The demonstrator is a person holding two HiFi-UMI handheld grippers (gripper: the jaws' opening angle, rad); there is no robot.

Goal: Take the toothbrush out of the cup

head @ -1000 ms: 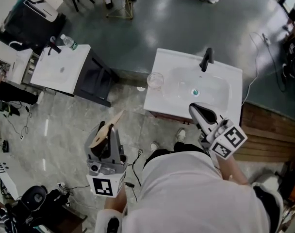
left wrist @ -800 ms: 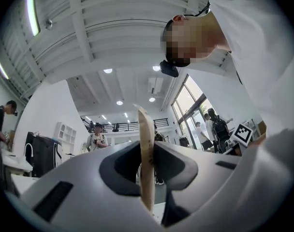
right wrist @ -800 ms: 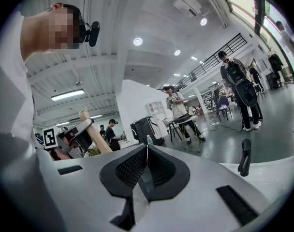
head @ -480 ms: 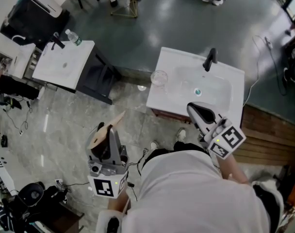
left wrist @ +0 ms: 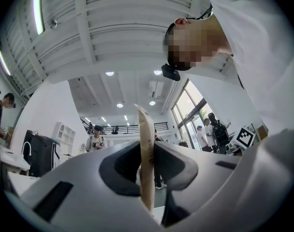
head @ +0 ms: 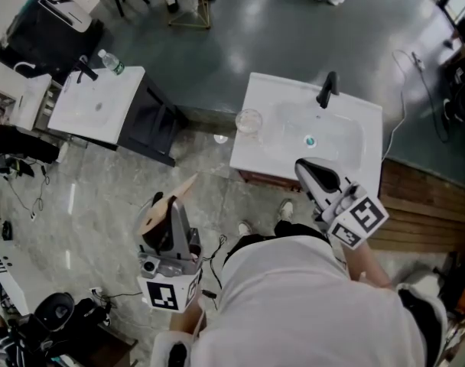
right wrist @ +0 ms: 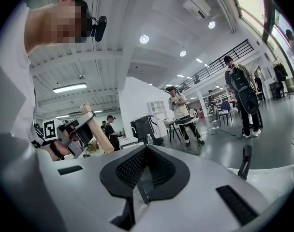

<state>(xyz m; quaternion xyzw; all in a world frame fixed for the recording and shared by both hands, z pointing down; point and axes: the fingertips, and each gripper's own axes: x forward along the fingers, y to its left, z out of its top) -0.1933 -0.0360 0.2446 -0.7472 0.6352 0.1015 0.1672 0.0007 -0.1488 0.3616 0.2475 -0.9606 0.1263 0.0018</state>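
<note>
My left claw (head: 164,214) is clenched on the toothbrush (head: 183,189) — its pale wooden handle is pinched flat between the two pads and sticks out past the tips, tilted a little upward. I hold it out here over the bare floor, off to the left of my body and well apart from the sink (head: 250,157). From that I judge the pulling-out is already done: the brush is free of everything but my pads.

The cup (head: 248,120) it belongs to stands on the sink's far left corner, left of the tap (head: 325,92). It looks like clear glass, and I cannot make out anything standing in it. So the toothbrush lies right in the claw, and the cup is far ahead and to the right of it, touching neither brush nor pads.

My right claw (head: 308,173) is closed with nothing in it — its own view shows the ribbed pads meeting with only a thin slit between them. It hangs level over the sink's near edge, just short of the basin, most likely parked there because the left one has the only thing worth holding.
</note>
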